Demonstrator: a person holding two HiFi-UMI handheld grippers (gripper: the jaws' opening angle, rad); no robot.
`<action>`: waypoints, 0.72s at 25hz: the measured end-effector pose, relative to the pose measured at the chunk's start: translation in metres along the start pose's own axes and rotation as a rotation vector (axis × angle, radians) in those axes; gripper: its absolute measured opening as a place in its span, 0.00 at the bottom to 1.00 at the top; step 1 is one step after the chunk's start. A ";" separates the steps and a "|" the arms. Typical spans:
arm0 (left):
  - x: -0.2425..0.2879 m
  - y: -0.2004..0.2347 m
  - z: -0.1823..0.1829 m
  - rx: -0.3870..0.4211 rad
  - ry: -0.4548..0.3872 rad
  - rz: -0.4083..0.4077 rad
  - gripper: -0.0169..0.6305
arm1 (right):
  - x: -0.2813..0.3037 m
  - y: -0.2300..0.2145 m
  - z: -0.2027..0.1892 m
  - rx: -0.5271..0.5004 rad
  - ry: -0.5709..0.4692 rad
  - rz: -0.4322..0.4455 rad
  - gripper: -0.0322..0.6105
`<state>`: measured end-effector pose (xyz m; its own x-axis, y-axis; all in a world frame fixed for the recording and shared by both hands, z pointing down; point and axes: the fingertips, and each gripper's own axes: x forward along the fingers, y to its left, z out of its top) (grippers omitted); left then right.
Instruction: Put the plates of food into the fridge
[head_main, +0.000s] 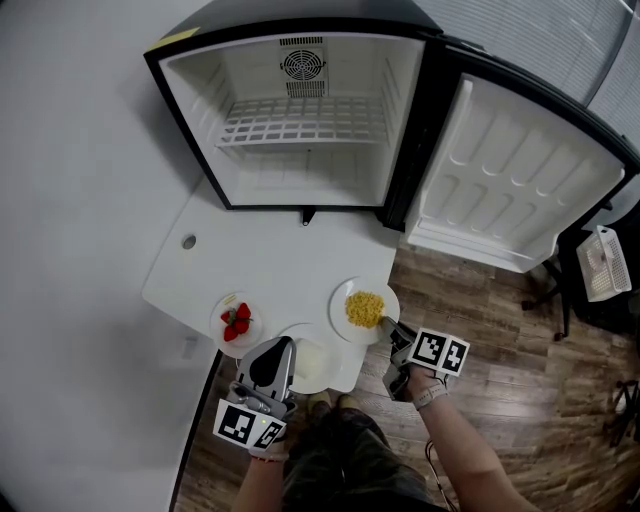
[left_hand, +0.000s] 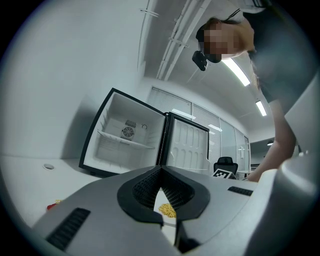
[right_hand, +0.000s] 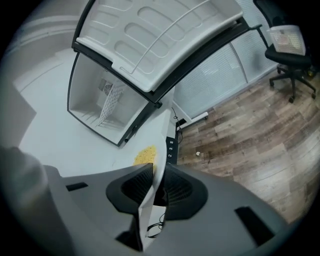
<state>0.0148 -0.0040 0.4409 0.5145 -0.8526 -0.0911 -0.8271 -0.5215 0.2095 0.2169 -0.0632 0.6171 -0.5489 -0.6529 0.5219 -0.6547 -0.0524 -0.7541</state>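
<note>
Three plates sit along the near edge of a white table (head_main: 270, 250), in front of an open mini fridge (head_main: 195, 120) whose door (head_main: 520, 180) is swung wide to the right. The person's right gripper (head_main: 388, 328), rolled onto its side, is clamped on the near right rim of the plate of yellow food (head_main: 342, 292), the rightmost of the three. The right gripper view shows that white rim running straight between the two black pads, with the yellow food (head_main: 365, 308) heaped just beyond them. This plate lies at the table's near right corner, beside the wood floor (head_main: 500, 320). The left gripper (head_main: 278, 350) hangs level over the left part of the middle plate (head_main: 325, 365), its jaws closed tip to tip with nothing pinched between them. Just left of the middle plate is a smaller plate of strawberries (head_main: 222, 312). Inside the fridge, a white wire shelf (head_main: 300, 125) crosses the cabinet below a round fan grille (head_main: 303, 66) on the back wall.
</note>
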 end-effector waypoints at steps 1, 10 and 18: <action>0.000 0.000 0.000 0.000 0.001 0.002 0.04 | -0.001 0.000 0.000 0.032 -0.005 0.006 0.16; 0.002 0.003 0.004 0.001 -0.004 0.011 0.04 | -0.007 0.022 0.008 0.197 -0.063 0.078 0.07; 0.005 0.008 0.015 0.025 -0.008 0.017 0.04 | -0.003 0.046 0.012 0.274 -0.084 0.114 0.07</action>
<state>0.0072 -0.0132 0.4275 0.4987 -0.8615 -0.0955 -0.8411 -0.5076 0.1867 0.1942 -0.0727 0.5764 -0.5587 -0.7259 0.4012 -0.4204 -0.1691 -0.8914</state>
